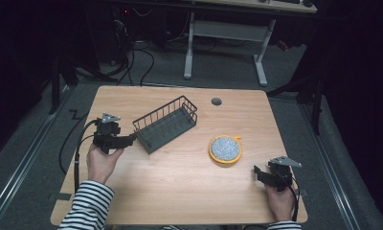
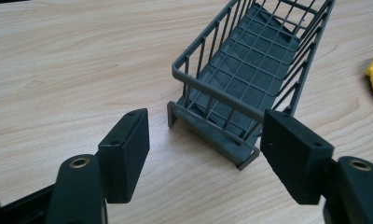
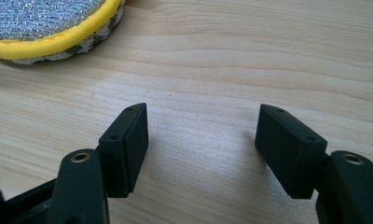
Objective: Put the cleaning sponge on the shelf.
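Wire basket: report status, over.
Left gripper open, just short of the wire basket. Right gripper open, empty. Basket upright, empty. Scouring pad well clear.

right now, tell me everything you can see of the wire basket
The wire basket is a dark grey, long, narrow rack of thin bars, plastic or coated wire by its look, with a grid floor, railed sides and a small lip at its near end. It is empty, upright and set at a slant on the wooden table, left of centre. The open left tongs face its near end without touching it.
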